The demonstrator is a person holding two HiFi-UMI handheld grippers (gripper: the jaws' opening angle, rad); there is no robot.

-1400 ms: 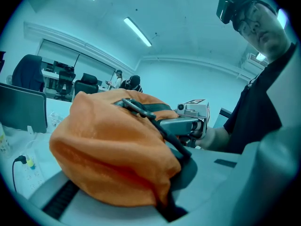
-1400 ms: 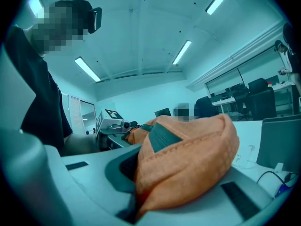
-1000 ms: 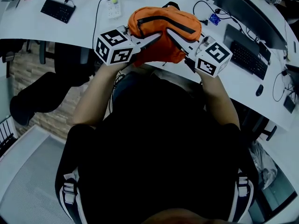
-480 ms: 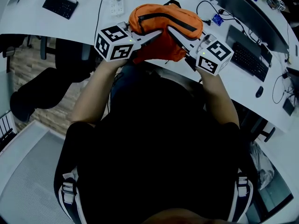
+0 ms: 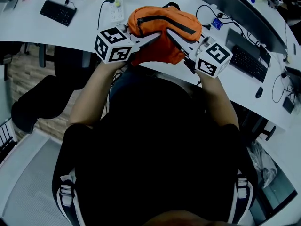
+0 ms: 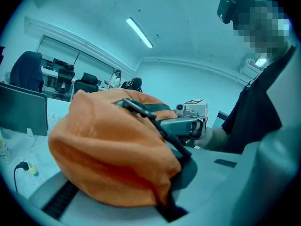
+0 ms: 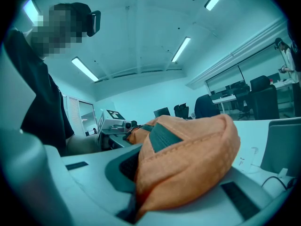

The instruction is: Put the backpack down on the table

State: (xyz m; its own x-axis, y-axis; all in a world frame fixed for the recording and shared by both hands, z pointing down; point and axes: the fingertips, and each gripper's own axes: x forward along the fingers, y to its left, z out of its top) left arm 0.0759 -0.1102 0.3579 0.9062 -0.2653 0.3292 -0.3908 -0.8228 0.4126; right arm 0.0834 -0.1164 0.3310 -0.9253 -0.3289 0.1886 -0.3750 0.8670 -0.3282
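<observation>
An orange backpack [image 5: 162, 25] with dark zips hangs between my two grippers, over the near edge of the white desk [image 5: 70, 32]. My left gripper [image 5: 155, 37] comes in from the left and is shut on its fabric. My right gripper [image 5: 171, 36] comes in from the right, also shut on it. In the left gripper view the backpack [image 6: 113, 149] bulges over my jaws, with the right gripper [image 6: 190, 121] behind it. In the right gripper view the backpack [image 7: 188, 164] fills the middle, the left gripper [image 7: 115, 124] beyond. The bag's underside is hidden.
On the desk lie a keyboard [image 5: 57, 12] at far left, a power strip [image 5: 115, 6] behind the bag, cables, a second keyboard [image 5: 247, 60] and a mouse [image 5: 258, 92] at right, beside a monitor [image 5: 240, 13]. A dark chair [image 5: 37, 102] stands at the left.
Both grippers, with the backpack between them, have shifted a little up the picture, farther over the desk. The grips have not changed.
</observation>
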